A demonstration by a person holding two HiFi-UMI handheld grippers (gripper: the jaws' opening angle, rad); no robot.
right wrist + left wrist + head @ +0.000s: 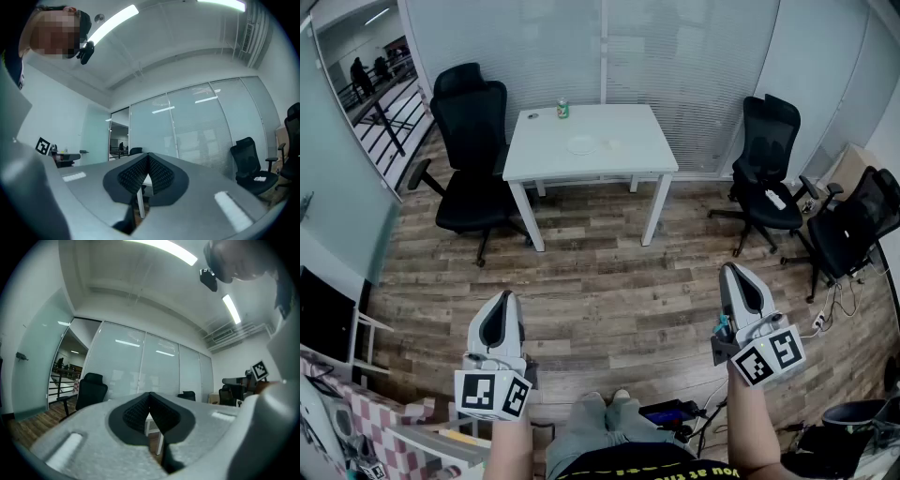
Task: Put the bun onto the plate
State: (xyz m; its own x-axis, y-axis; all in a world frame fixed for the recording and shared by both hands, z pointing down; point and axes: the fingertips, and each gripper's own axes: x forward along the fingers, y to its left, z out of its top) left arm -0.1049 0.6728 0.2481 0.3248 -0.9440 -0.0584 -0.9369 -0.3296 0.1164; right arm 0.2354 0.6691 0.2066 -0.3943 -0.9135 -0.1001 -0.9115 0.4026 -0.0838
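Across the room stands a white table, seen in the head view. On it lies a white plate, and just right of the plate sits a small pale lump, too small to tell whether it is the bun. My left gripper and right gripper are held level over the wood floor, far short of the table, both pointing toward it. In the left gripper view the left gripper has its jaws together at the tip, with nothing between them. The right gripper is likewise shut and empty.
A green can stands at the table's back edge. Black office chairs flank the table at the left and right, with another at the far right. Cables lie on the floor at the right. A checked cloth shows at the bottom left.
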